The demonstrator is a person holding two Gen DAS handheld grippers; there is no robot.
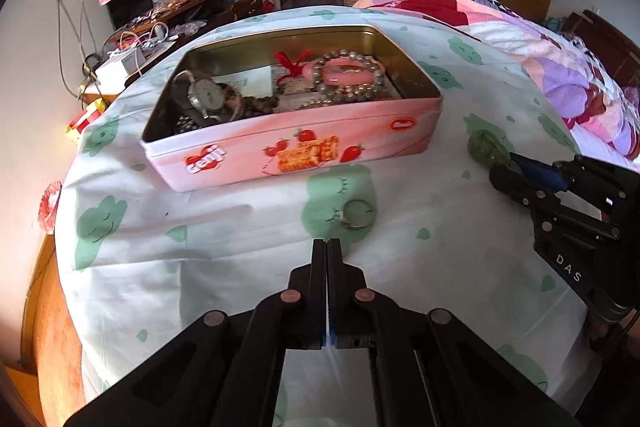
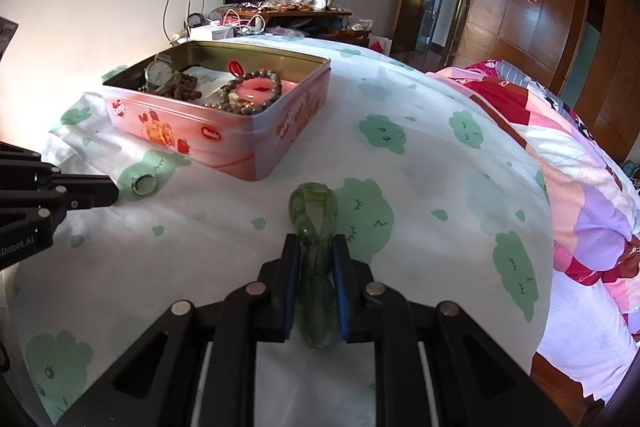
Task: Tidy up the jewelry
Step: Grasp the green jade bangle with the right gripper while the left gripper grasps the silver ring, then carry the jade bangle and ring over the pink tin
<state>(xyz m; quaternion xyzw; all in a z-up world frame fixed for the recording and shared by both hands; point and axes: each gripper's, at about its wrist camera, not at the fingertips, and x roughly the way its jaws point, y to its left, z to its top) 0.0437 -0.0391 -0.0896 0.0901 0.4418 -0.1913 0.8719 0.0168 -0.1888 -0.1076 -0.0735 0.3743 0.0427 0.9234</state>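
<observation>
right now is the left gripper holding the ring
No, the left gripper is shut on nothing; the ring lies on the sheet just beyond its tips.

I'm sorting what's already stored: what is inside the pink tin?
In the pink tin: a wristwatch, dark beads, a grey bead bracelet around a pink bangle, papers. Anything beneath them is hidden.

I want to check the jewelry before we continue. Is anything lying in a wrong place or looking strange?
Yes. A small ring lies loose on the bedsheet in front of the pink tin, not inside with the other jewelry. The left gripper is shut, empty, just short of it. The right gripper holds a green bracelet.
</observation>
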